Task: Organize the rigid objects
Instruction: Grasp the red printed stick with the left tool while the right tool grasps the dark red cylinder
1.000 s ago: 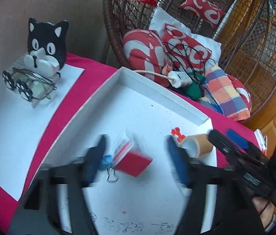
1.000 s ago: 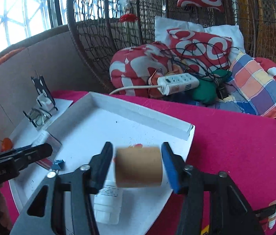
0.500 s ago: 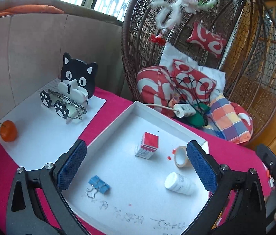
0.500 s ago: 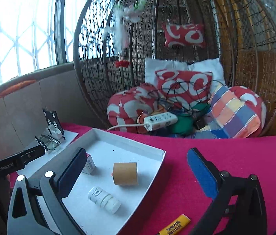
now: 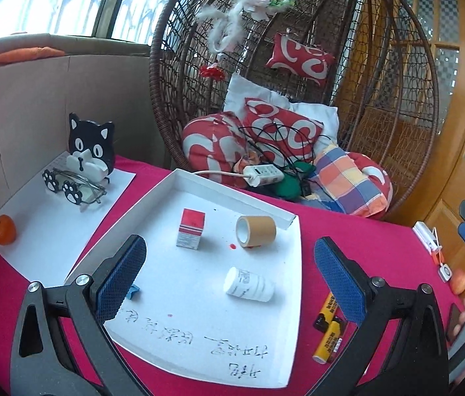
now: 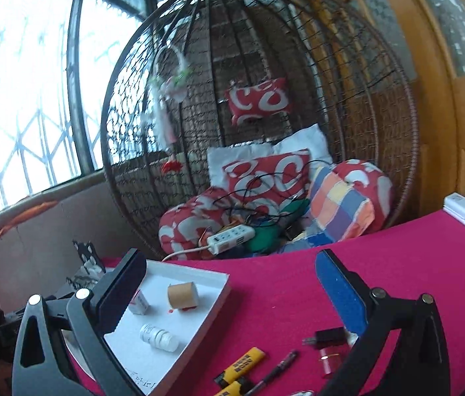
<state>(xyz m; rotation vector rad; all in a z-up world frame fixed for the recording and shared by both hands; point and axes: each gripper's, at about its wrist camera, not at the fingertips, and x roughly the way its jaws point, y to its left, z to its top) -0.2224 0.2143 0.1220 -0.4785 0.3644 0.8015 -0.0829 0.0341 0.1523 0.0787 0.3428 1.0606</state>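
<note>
Hovering between placements: your left claw and right claw both gape wide, empty. Yellow lighters and pen lie loose on the desk nearby; bottle, tape roll, red box sit in the white tray. Next likely: reach for a lighter.

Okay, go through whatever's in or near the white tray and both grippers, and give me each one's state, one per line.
left gripper: open, empty
right gripper: open, empty
red and white box: upright in white tray
tape roll: on its side in tray
white bottle: lying down in tray
blue binder clip: in tray, mostly hidden
yellow lighters: lying on red cloth, outside tray
</note>
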